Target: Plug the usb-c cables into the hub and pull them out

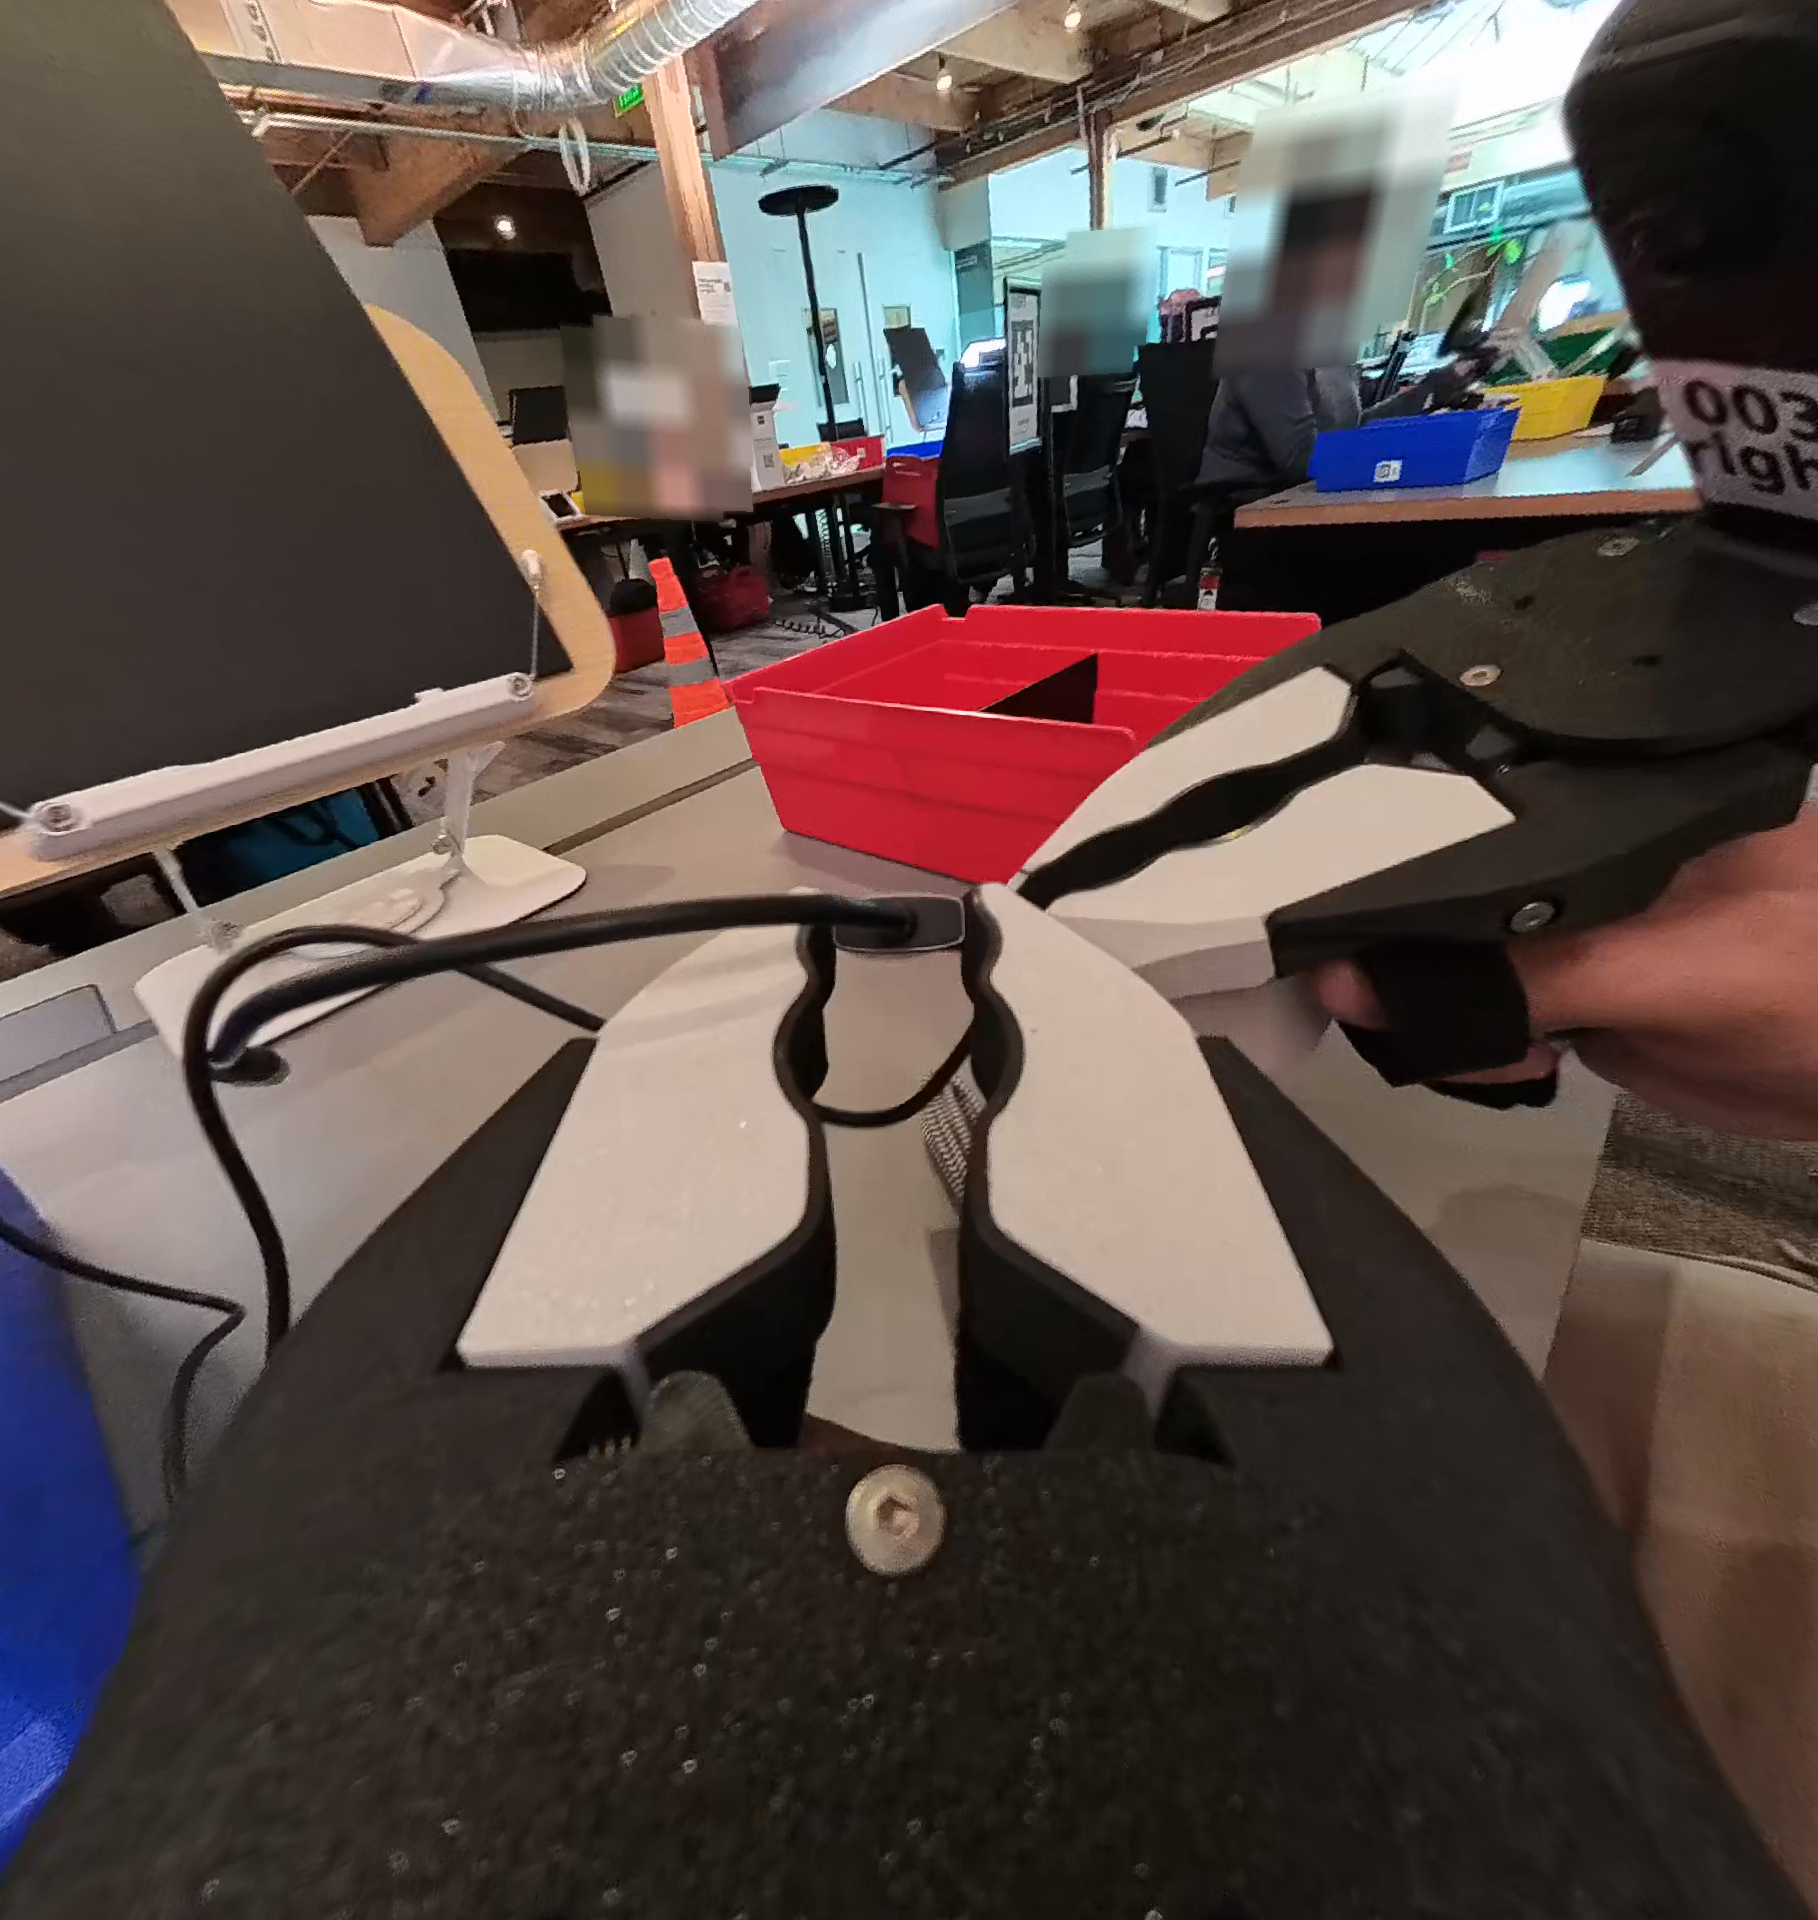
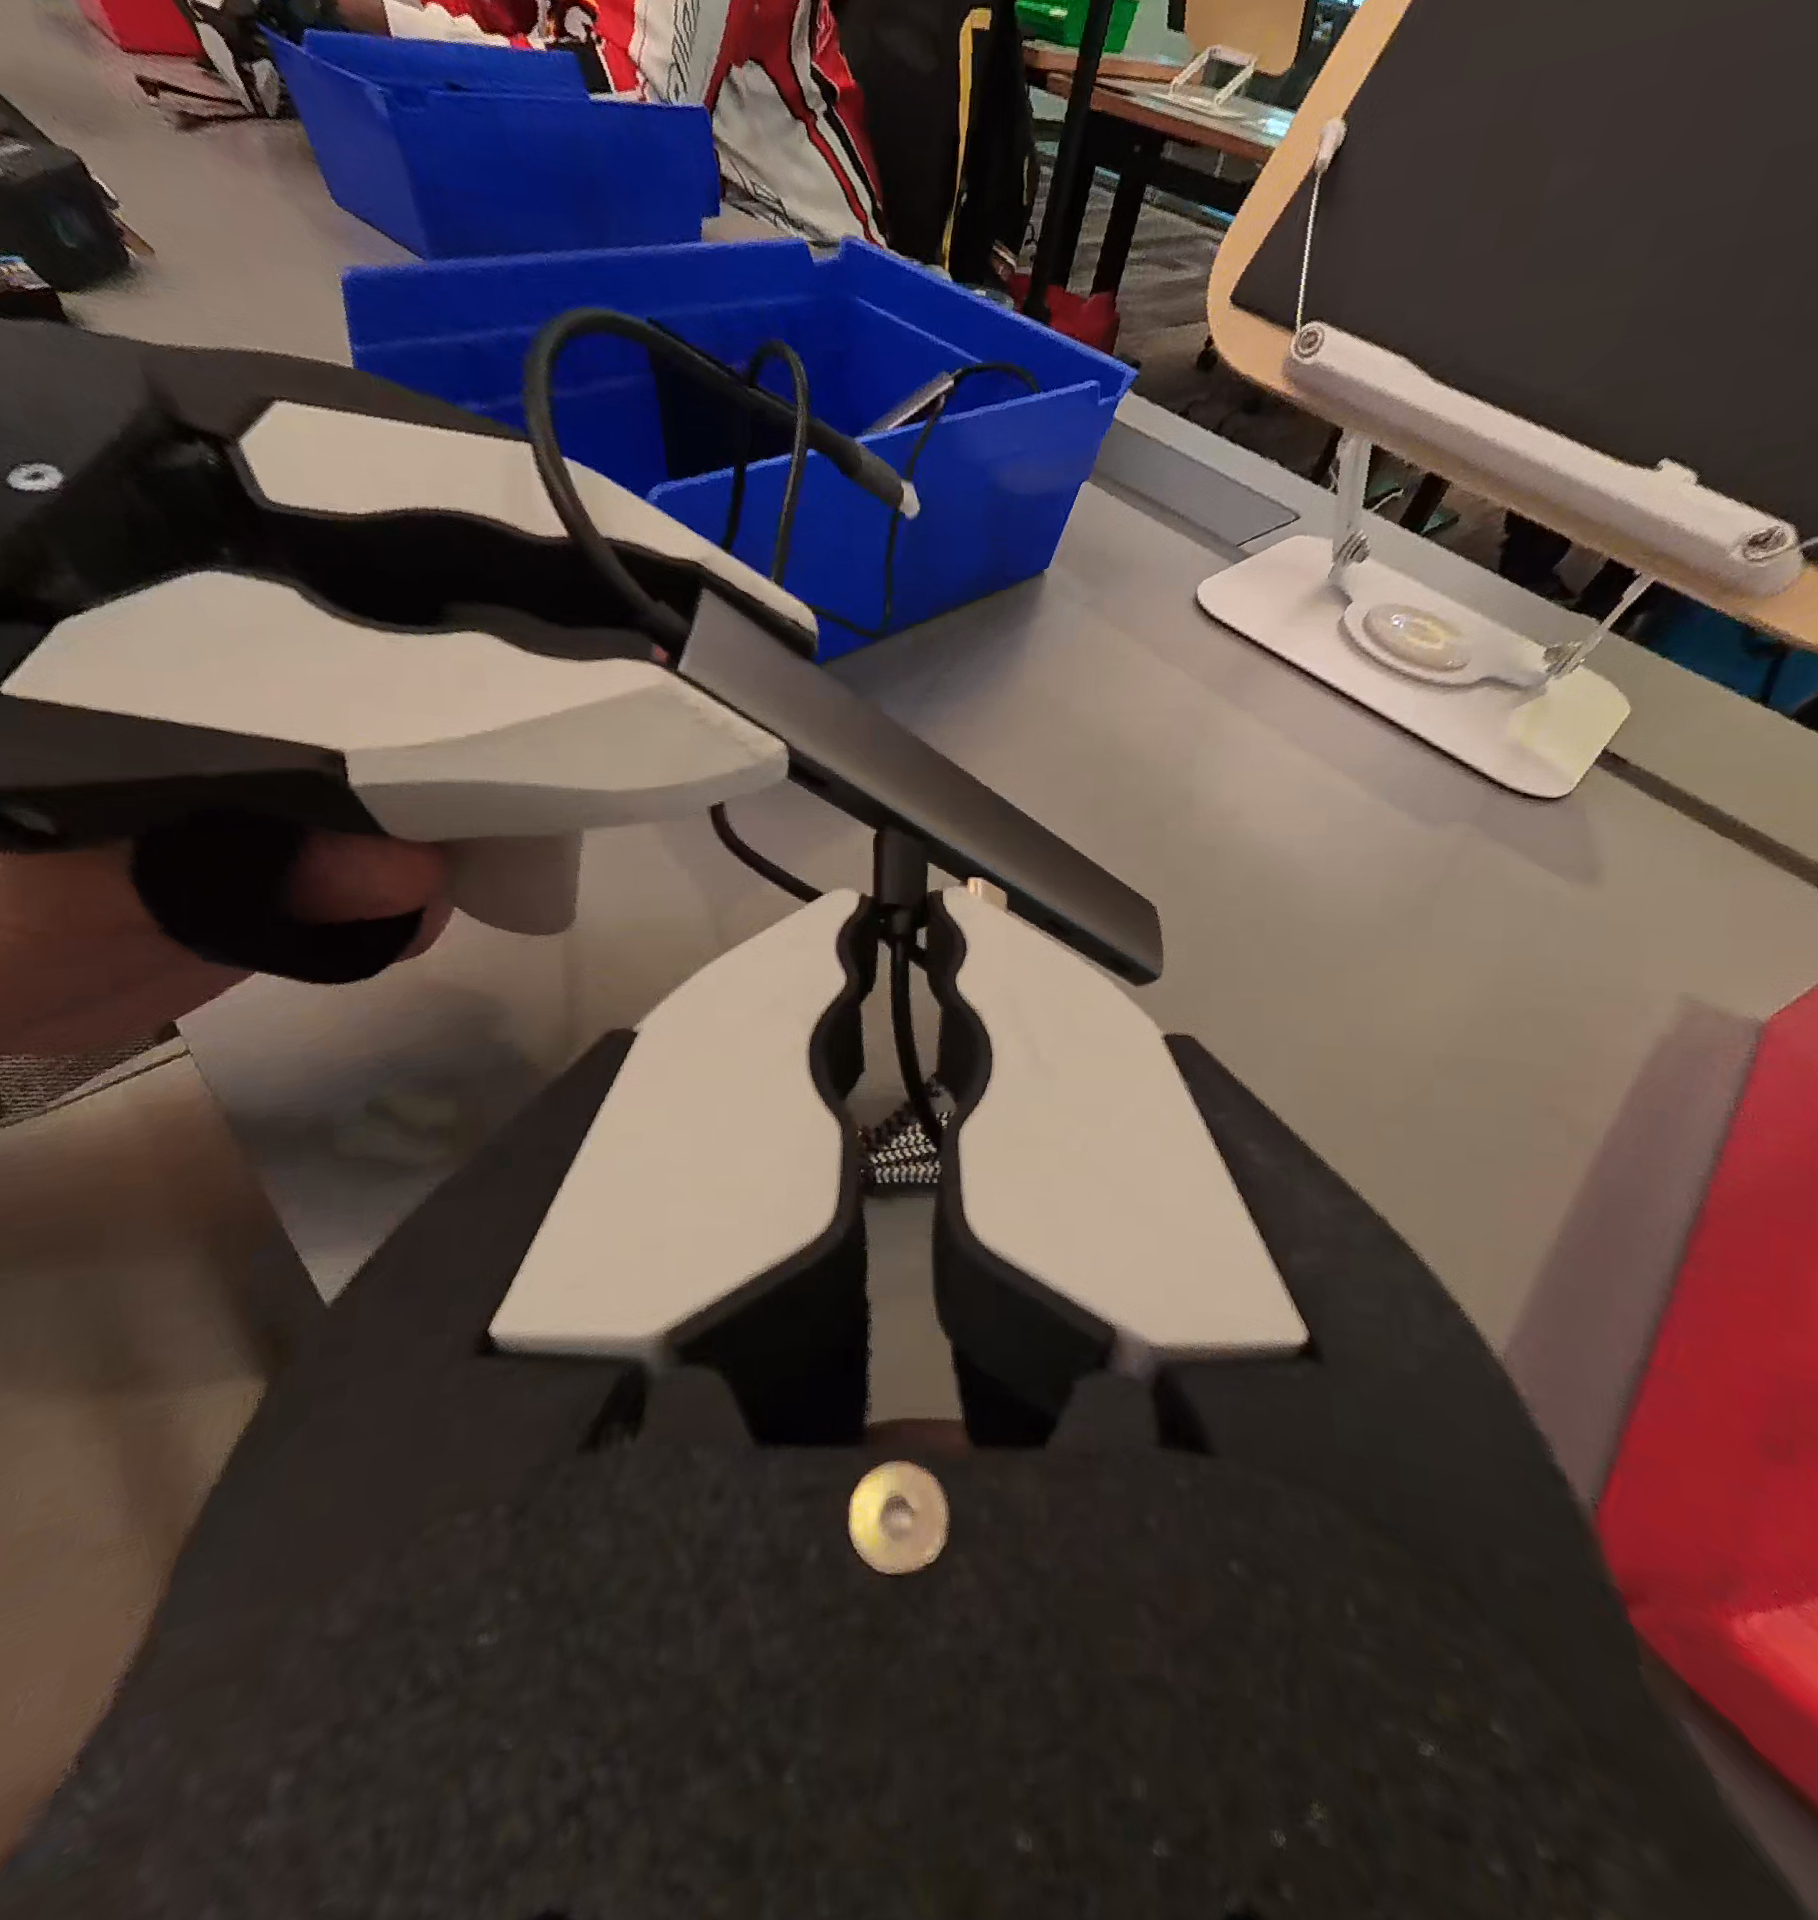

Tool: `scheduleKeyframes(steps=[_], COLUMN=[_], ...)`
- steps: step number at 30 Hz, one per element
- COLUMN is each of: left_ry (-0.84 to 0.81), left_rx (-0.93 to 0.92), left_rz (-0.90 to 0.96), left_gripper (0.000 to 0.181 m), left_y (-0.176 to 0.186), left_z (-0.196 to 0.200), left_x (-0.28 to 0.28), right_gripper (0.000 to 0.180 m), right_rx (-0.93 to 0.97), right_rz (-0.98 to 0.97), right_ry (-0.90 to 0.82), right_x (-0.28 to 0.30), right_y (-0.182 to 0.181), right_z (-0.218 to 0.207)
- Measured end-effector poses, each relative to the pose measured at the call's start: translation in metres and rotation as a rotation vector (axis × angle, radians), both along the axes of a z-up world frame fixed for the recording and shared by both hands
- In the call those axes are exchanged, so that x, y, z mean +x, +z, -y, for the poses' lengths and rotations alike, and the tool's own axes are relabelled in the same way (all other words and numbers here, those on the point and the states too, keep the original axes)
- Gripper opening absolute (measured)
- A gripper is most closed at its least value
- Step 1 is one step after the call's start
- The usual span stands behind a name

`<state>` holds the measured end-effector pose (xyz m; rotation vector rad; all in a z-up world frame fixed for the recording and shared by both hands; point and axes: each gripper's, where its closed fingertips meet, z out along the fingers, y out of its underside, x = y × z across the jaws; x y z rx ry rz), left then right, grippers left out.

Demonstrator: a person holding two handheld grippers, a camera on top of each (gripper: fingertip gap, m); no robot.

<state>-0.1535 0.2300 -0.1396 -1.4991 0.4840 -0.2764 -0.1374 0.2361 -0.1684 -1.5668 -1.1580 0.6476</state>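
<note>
Mid-frame, left gripper [image 2: 749,686] clamps the hub [image 2: 915,790], long axis slanting down-right; right gripper [image 2: 897,914] pinches the plug [image 2: 897,862] just below it

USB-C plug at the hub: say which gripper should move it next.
Right. The right gripper is shut on the black plug at the long edge of the hub, so it can likely push or pull it. The left gripper clamps the hub's end and is better left bracing it.

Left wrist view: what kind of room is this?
Probably a shared open-plan office or lab: desks with office chairs, exposed ceiling duct, coloured parts bins such as the red bin on the grey table.
</note>
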Motion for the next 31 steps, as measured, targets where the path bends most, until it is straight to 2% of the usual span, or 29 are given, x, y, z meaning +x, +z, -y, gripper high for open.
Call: scheduleKeyframes(steps=[6, 11, 15, 18, 31], left_ry=[-0.023, -0.030, -0.060, 0.000, 0.056], left_rx=[-0.066, -0.099, -0.156, -0.083, -0.124], left_rz=[0.052, 0.041, 0.018, -0.094, -0.168], left_gripper=[0.026, 0.027, 0.024, 0.024, 0.025], left_y=[-0.009, -0.017, -0.023, -0.017, -0.022], left_z=[-0.005, -0.007, -0.011, -0.011, -0.013], left_x=[-0.002, 0.000, 0.000, 0.000, 0.005], right_gripper=[0.006, 0.006, 0.005, 0.005, 0.005], right_rx=[0.306, 0.442, 0.409, 0.415, 0.380], right_rz=[0.159, 0.226, 0.217, 0.204, 0.200], right_ry=[-0.010, 0.000, 0.011, -0.001, -0.014], right_x=[0.006, -0.002, 0.000, 0.001, 0.009], right_y=[0.003, 0.002, -0.002, 0.000, -0.005], right_z=[0.003, 0.014, 0.011, 0.009, 0.005])
